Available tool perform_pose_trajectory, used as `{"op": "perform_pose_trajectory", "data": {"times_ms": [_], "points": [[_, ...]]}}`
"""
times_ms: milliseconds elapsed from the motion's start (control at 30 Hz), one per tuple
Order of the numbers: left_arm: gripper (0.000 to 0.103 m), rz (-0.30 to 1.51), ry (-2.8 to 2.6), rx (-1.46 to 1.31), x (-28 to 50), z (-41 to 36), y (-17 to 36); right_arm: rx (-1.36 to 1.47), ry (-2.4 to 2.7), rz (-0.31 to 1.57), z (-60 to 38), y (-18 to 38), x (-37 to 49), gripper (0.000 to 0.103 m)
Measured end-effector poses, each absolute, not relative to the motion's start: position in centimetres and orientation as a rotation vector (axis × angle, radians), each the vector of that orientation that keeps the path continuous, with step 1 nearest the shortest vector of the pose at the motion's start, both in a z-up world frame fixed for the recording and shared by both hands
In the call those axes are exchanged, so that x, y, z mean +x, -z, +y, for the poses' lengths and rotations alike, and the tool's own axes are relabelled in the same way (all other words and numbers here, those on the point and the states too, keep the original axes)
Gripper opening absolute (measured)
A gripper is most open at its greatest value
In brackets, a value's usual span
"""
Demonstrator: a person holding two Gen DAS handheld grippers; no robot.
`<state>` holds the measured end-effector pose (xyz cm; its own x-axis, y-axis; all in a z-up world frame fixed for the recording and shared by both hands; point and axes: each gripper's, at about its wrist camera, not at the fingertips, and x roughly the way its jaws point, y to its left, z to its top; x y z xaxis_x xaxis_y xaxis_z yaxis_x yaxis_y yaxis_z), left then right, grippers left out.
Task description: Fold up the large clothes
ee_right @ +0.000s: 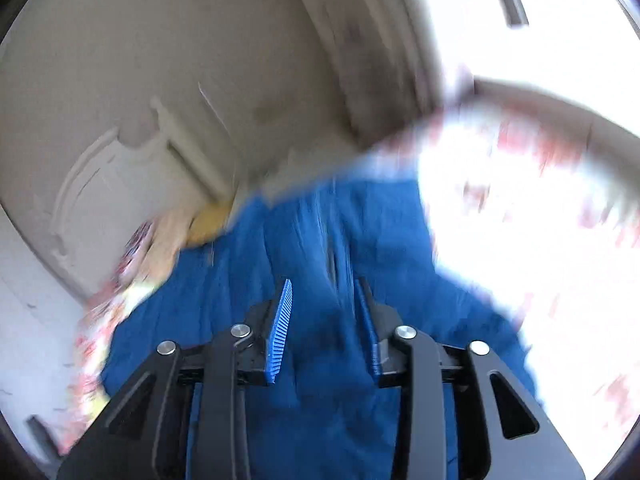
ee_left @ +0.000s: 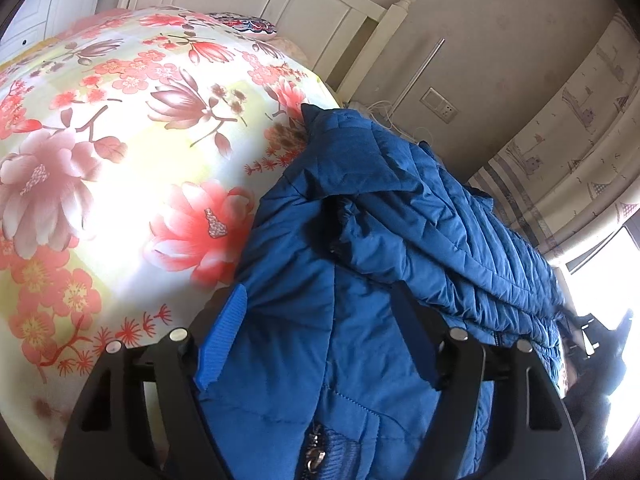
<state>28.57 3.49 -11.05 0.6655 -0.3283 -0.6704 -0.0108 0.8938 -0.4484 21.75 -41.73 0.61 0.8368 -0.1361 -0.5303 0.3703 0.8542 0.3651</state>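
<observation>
A blue quilted jacket (ee_left: 400,208) lies bunched on the bed with the floral cover (ee_left: 120,140). My left gripper (ee_left: 320,320) is spread wide, and a thick fold of the jacket fills the space between its blue pads (ee_left: 222,336); its zipper shows at the bottom edge. Whether the pads press the fabric cannot be told. In the blurred right wrist view the jacket (ee_right: 320,240) lies spread below my right gripper (ee_right: 324,312). Its jaws stand apart just above the fabric with nothing between the pads (ee_right: 280,332).
A white headboard (ee_left: 280,12) and bedpost (ee_left: 384,40) stand at the far end of the bed. A patterned pillow (ee_left: 248,24) lies near it. A wall, a curtain (ee_left: 580,140) and a bright window are to the right.
</observation>
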Motion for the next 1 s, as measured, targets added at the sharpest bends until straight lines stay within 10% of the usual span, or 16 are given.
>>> {"op": "perform_pose_trajectory", "data": {"times_ms": [733, 1000], "points": [[0.085, 0.717, 0.271, -0.295, 32.4, -3.6, 2.4, 0.062, 0.185, 0.785, -37.6, 4.1, 30.2, 0.042], [0.090, 0.907, 0.161, 0.090, 38.0, -11.8, 9.4, 0.087, 0.169, 0.782, -37.7, 4.2, 29.9, 0.043]]}}
